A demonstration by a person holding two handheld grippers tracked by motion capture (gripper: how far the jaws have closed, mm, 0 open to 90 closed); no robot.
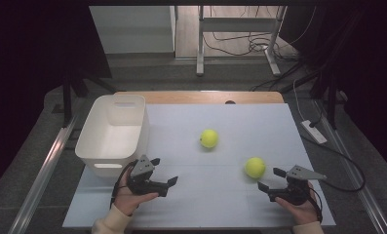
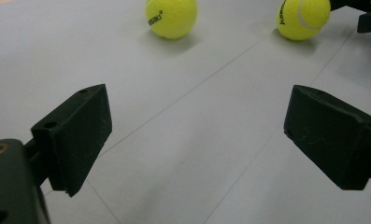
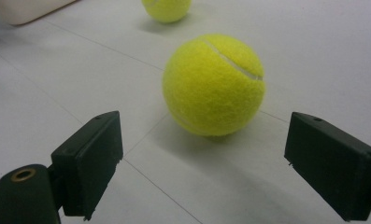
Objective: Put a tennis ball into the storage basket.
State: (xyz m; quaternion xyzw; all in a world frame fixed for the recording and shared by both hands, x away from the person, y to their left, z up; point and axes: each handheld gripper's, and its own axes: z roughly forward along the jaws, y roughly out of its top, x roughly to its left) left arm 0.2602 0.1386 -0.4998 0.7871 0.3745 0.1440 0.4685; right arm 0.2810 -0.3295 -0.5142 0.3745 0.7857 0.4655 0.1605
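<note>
I see from above a white bin (image 1: 114, 131) at the worktop's (image 1: 220, 204) left edge | my left tongs (image 1: 163, 171) gape wide, empty, beside it | far ball (image 1: 209, 138) mid-worktop, brand print legible from the left gripper view | near ball (image 3: 214, 84) just ahead of my right tongs (image 1: 271, 179), spread wide, gripping nothing

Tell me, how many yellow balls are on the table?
2. One tennis ball lies mid-table, to the right of the white bin. The other tennis ball lies nearer the person, just ahead of the open right gripper. The bin's inside looks empty.
</note>
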